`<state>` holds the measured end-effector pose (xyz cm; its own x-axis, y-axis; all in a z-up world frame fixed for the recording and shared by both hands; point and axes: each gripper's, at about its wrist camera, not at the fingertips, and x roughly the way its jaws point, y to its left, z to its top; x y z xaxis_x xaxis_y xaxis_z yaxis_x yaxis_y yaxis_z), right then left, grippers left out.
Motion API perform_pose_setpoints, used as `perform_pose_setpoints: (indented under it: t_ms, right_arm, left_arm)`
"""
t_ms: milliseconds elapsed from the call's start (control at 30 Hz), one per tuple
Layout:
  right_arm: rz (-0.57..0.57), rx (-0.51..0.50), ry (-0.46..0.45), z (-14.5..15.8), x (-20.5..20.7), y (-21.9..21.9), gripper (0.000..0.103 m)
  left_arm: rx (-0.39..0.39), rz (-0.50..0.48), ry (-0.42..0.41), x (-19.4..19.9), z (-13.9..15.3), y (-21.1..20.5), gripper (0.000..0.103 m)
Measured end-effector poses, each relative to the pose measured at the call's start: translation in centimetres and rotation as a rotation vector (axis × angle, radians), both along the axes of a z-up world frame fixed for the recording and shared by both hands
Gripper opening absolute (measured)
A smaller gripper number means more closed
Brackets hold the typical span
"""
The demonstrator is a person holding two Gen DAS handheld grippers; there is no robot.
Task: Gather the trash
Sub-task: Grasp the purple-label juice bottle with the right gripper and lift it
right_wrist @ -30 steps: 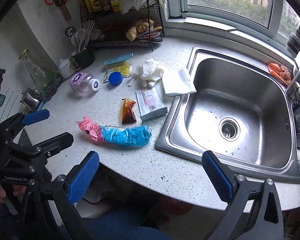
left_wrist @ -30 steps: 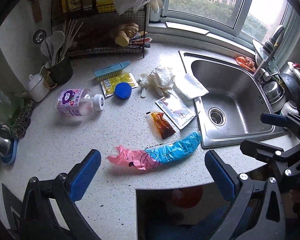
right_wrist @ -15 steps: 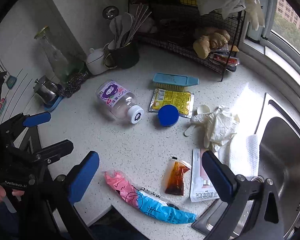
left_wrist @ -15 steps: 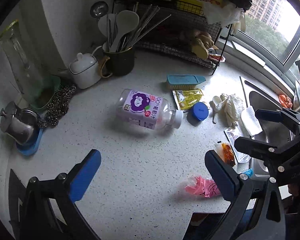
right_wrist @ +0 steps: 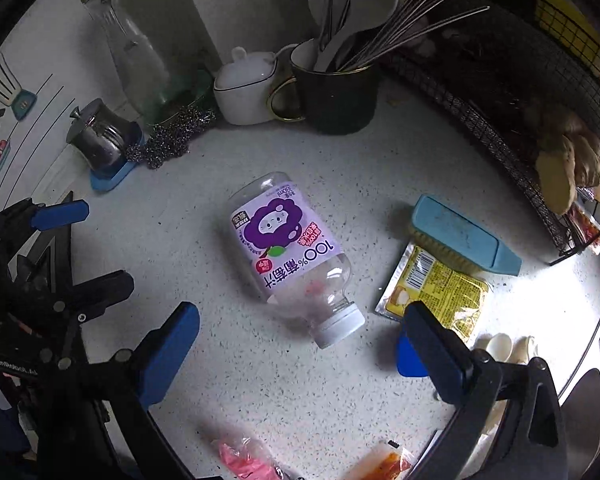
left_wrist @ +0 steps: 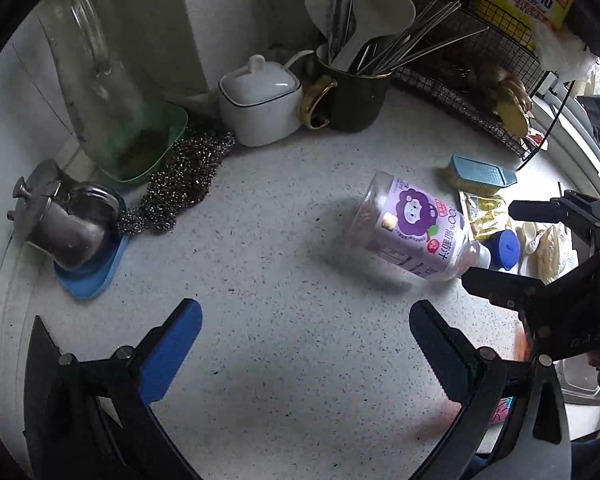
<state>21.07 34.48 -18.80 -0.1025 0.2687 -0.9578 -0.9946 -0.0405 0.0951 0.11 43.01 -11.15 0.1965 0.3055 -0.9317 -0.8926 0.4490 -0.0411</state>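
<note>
We have a speckled white countertop point(right_wrist: 260, 392) crowded along its back edge by a wire rack point(right_wrist: 512, 120), a dark utensil mug point(right_wrist: 336, 96) and a white lidded pot point(right_wrist: 244, 88); none of that is trash, so we leave it. The likely target is the empty juice bottle point(right_wrist: 288, 256), lying on its side in open counter, white cap toward us, well apart from the mug and pot. The right gripper point(right_wrist: 300, 344) hovers over it with jaws spread wide and nothing between them; the cap end sits between the two blue pads. The left gripper point(left_wrist: 304, 340) is likewise wide open and empty, over bare counter with the bottle ahead and to its right. Our judgement: come down across the labelled body rather than the narrow neck, since a round bottle may roll or squirt out of a shallow pinch. Smaller litter waits nearby: a yellow sachet point(right_wrist: 440, 288) touching the blue brush point(right_wrist: 460, 240), a blue cap point(left_wrist: 504, 244), a pink wrapper point(right_wrist: 244, 456) and an orange sauce packet point(right_wrist: 384, 464).
</note>
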Motion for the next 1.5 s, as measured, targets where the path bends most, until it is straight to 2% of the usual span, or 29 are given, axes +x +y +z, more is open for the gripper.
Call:
perform_pose_setpoints:
  t_ms: [167,267,367,500,833,1133,1233,1300,1333,1500]
  right_arm:
    - [0.090,-0.049,-0.026,-2.8,-1.2,3.0,0.102]
    - [0.122,-0.072,-0.044,-4.2,-1.9,4.5,0.093]
    - [0.166,-0.097,-0.050,-5.8,-2.8,6.3,0.091]
    - [0.193,-0.105,-0.077,-6.8,-3.4,7.7,0.076]
    - [0.205,-0.092,-0.073,-6.8,-2.8,7.7,0.070]
    - [0.063,-0.006,-0.075,-0.9,0.7,2.4,0.069]
    - [-0.047,0.018,-0.080,1.5,3.7,0.0,0.068]
    - [-0.167,0.042,-0.060,3.4,5.6,-4.3,0.068]
    - [-0.167,0.042,-0.060,3.4,5.6,-4.3,0.068]
    - [-0.322,0.069,-0.089,5.8,8.4,-10.2,0.068]
  left_arm:
    - [-0.057,0.051,0.020,-1.4,-2.2,1.5,0.103]
    - [-0.072,0.069,0.020,-2.1,-3.0,2.2,0.103]
    - [-0.085,0.080,0.014,-2.6,-3.5,2.8,0.103]
    - [-0.093,0.082,0.006,-2.9,-3.8,3.4,0.103]
    - [-0.104,0.055,-0.013,-2.3,-3.8,2.7,0.103]
    - [-0.067,-0.099,-0.069,2.0,-1.3,-0.1,0.103]
    - [-0.056,-0.162,-0.088,4.1,-0.3,-1.3,0.103]
    - [-0.053,-0.202,-0.105,5.3,0.2,-2.2,0.103]
    - [-0.053,-0.223,-0.116,6.0,0.5,-2.6,0.103]
    - [-0.066,-0.306,-0.125,9.4,0.7,-4.2,0.103]
